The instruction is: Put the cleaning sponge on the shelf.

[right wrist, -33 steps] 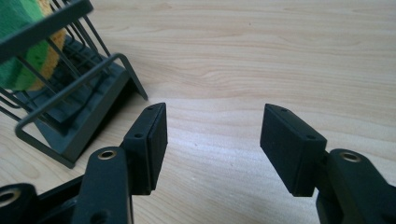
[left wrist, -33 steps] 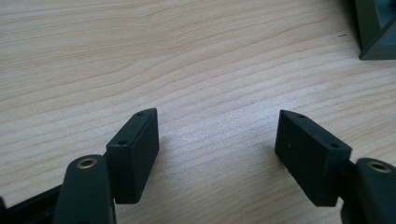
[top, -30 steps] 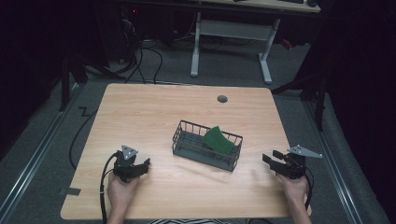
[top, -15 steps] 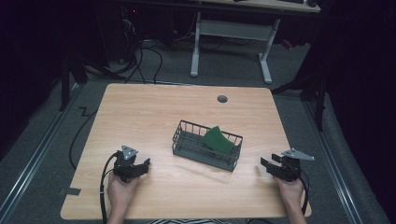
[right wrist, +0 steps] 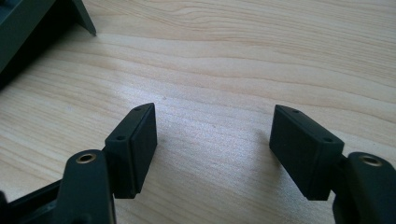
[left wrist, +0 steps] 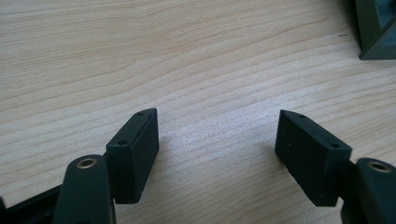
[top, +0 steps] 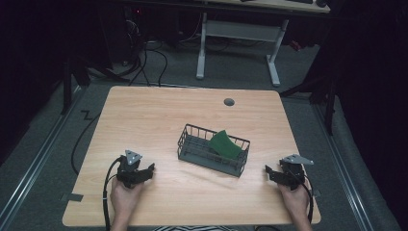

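A dark wire basket [top: 213, 150] stands in the middle of the wooden table [top: 154, 120], with a green folded piece [top: 225, 144] leaning inside it. My left gripper [top: 149, 169] rests low at the front left, pointing toward the basket. Its jaws are open over bare wood [left wrist: 217, 135], and a basket corner [left wrist: 376, 28] shows at the upper right. My right gripper [top: 268, 171] sits at the front right, also aimed at the basket. Its jaws [right wrist: 212, 130] have just been opening and have nothing between them. The basket's edge [right wrist: 28, 23] lies at the upper left.
A round cable hole [top: 229, 102] sits near the table's far edge. Beyond the table stand the white legs of another desk [top: 202, 48], with cables on the dark floor [top: 144, 62]. Bare wood lies on both sides of the basket.
The right gripper has sunk slightly toward the table and shifted a little left toward the basket. The left gripper, the basket and the green piece have stayed put.
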